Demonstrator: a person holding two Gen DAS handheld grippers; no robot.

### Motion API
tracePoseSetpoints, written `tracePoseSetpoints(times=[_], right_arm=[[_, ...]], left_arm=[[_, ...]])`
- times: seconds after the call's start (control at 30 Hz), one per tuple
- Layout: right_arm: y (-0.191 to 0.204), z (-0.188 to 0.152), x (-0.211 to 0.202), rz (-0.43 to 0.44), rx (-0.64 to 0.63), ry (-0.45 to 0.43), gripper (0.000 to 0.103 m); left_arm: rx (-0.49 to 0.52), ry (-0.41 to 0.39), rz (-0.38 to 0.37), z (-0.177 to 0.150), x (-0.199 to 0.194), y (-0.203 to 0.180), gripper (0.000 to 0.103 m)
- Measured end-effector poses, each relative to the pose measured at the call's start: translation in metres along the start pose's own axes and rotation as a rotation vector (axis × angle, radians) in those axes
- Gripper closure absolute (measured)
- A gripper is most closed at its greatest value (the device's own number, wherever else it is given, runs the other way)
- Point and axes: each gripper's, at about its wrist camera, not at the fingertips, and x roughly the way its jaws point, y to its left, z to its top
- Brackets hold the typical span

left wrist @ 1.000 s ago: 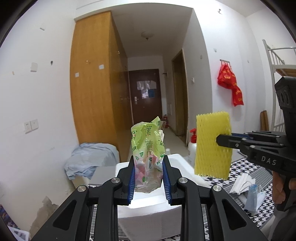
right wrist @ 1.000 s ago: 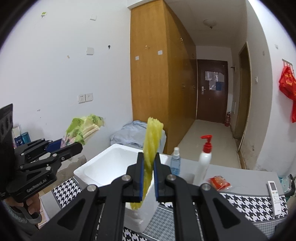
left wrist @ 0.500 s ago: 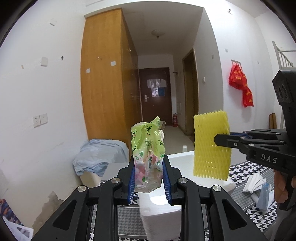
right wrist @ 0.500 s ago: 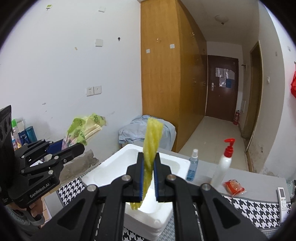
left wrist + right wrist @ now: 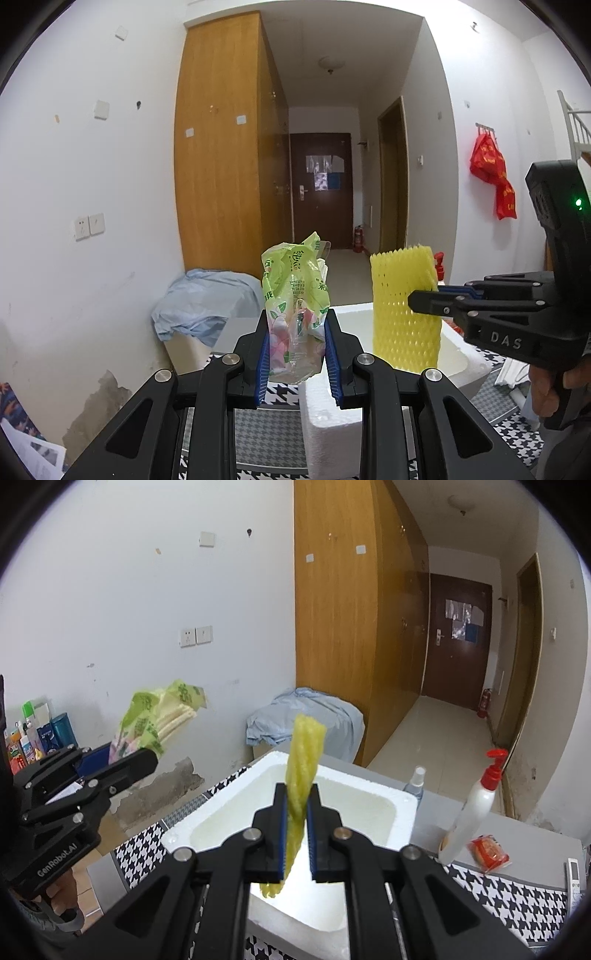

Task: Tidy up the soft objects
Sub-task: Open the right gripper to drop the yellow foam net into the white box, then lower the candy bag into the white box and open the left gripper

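While both tools are raised in the air, the left hand-held gripper (image 5: pixel 295 354) is closed on a crumpled green plastic bag (image 5: pixel 294 291), pinched upright between its blue pads, with the bag's top sticking up above the fingers. The right hand-held gripper (image 5: pixel 296 830) is clamped on a yellow foam net sleeve (image 5: pixel 301 775), seen edge-on as a thin strip between the pads, its lower end hanging below them. From the left wrist camera, the sleeve (image 5: pixel 404 314) shows its flat meshed face, held up over a white foam box (image 5: pixel 332 417). The box (image 5: pixel 229 797) sits open on a table (image 5: pixel 517 893) covered with a black-and-white houndstooth cloth. Beyond the box stand a small spray bottle (image 5: pixel 415 781) and a white pump bottle with a red top (image 5: pixel 476 805), with a red packet (image 5: pixel 489 853) beside it. A light blue cloth heap (image 5: pixel 303 716) lies by the wooden wardrobe (image 5: pixel 343 609).
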Motion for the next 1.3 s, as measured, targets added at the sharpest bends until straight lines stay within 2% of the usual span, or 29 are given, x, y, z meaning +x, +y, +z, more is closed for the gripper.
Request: tracePoseSetpoints(times=[0.43,0.5,0.53,0.57,0.67,0.97,1.3], right_arm=[[0.004,-0.003,0.02,-0.006,-0.016,0.051,0.089],[0.005,-0.004,0.023,-0.007,-0.016,0.063,0.074],[0.005,-0.005,0.024,-0.008,-0.019,0.067,0.059],[0.006,-0.006,0.025,-0.013,-0.025,0.072,0.051],[0.007,-0.009,0.027,-0.027,-0.027,0.083,0.042],[0.007,-0.012,0.018,-0.023,-0.027,0.065,0.026],[-0.003,-0.015,0.005,-0.05,0.001,0.043,0.021]], left_arm=[[-0.006,0.005,0.003,0.0,0.001,0.002,0.076],[-0.007,0.005,0.004,-0.001,0.001,0.002,0.076],[-0.008,0.006,0.002,-0.001,0.001,0.003,0.076],[-0.011,0.007,0.002,-0.001,0.002,0.004,0.076],[-0.014,0.013,0.003,-0.002,0.003,0.005,0.076],[-0.016,0.028,0.003,-0.001,0.008,0.006,0.076],[-0.013,0.042,-0.024,0.003,0.019,0.006,0.076]])
